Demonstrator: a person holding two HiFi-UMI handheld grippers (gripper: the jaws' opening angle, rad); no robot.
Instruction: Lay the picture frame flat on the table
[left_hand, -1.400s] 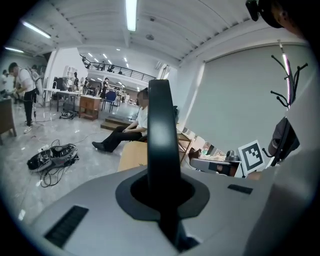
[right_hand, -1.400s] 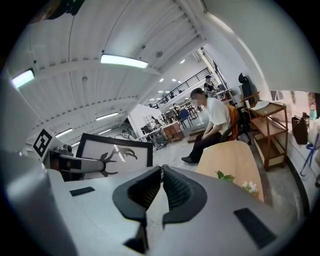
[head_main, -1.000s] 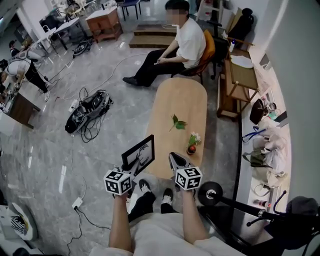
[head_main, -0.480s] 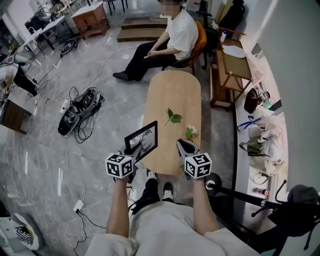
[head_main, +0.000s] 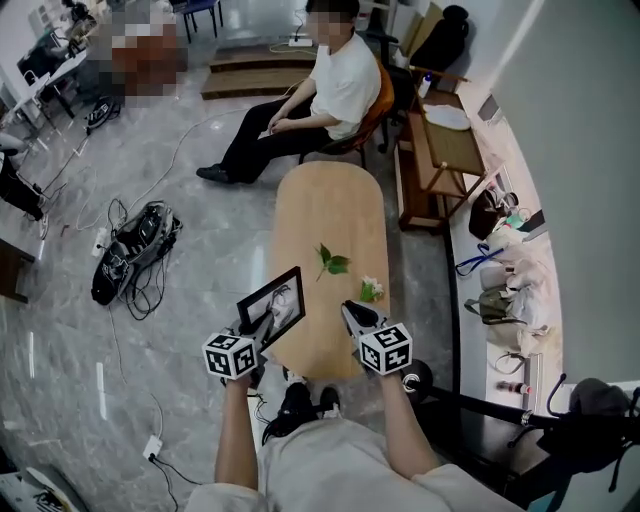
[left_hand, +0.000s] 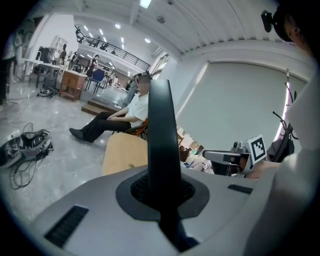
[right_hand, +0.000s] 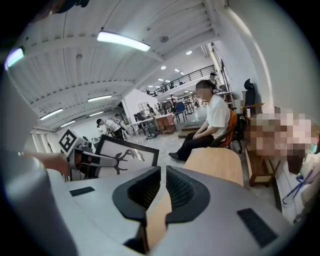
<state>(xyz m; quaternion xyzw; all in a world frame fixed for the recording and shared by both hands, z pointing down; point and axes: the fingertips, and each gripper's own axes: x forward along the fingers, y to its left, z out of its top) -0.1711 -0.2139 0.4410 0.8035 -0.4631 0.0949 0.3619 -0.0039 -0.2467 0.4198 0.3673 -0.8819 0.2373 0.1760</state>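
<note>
Head view: left gripper (head_main: 252, 333) is clamped on the lower edge of the picture frame (head_main: 272, 304), holding it tilted upright over the table's (head_main: 330, 200) near-left corner. Right gripper (head_main: 352, 313) hovers over the table's near end, jaws nearly together, empty. Frame looks stiff, light, probably glazed; keep the edge grip and lower gently.

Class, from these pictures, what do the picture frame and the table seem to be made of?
Picture frame: matte black border, wood or plastic, unclear which. Table: light wood or wood-look laminate, judging by its smooth, even tan top.
</note>
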